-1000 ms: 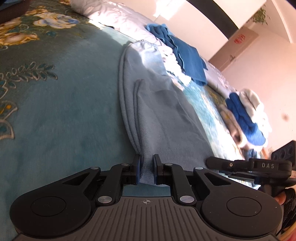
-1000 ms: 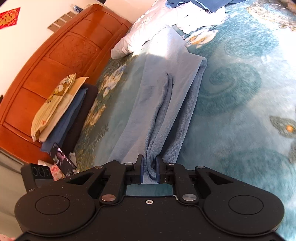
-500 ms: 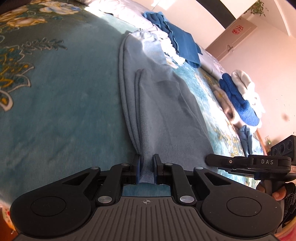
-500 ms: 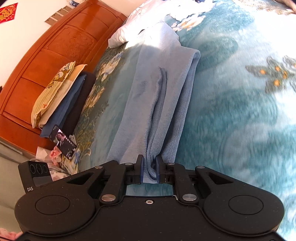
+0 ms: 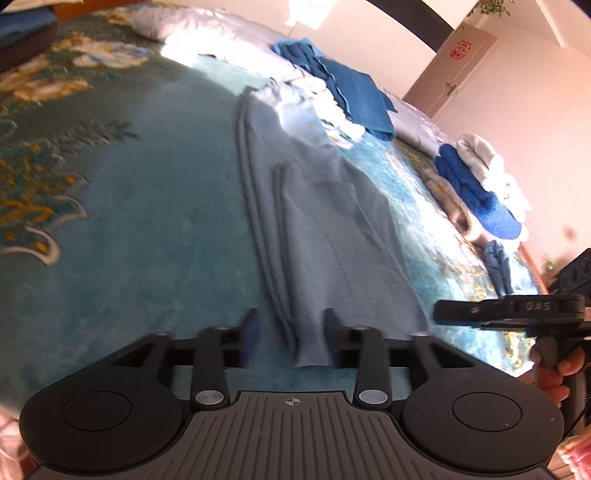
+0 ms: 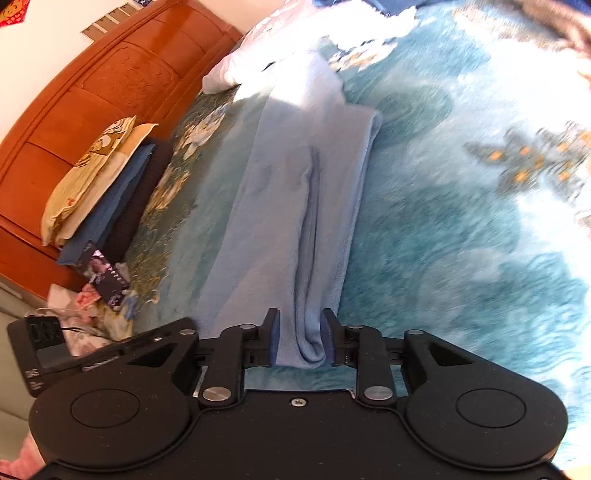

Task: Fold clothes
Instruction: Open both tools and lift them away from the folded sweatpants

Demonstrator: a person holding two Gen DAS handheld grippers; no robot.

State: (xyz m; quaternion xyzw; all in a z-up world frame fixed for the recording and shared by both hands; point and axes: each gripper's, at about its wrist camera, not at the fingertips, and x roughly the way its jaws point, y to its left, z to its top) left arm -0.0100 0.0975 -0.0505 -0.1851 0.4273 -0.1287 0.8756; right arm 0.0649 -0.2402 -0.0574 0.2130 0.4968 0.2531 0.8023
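A light blue garment (image 5: 325,229) lies lengthwise, already folded narrow, on the teal bedspread (image 5: 147,240), its near end between the spread fingers of the left gripper (image 5: 291,338) and right gripper (image 6: 298,338), both of which clamped it half a second ago.

A teal floral blanket (image 5: 129,229) covers the bed. At its far edge there's a white quilt (image 5: 207,33) catching hard sunlight, with a dark blue towel (image 5: 354,96) draped over it. Along the right edge, a stack: white fleece (image 5: 487,162) on top of a blue fleece (image 5: 476,199). Behind that, a pale door (image 5: 454,62) with a red ornament. In the right wrist view, the carved wooden headboard (image 6: 110,85) rises at the bed's left edge, a yellow pillow (image 6: 92,173) piled on blue and dark brown folded cloth leaning against it. A photo card (image 6: 105,280) lies just below the pile.
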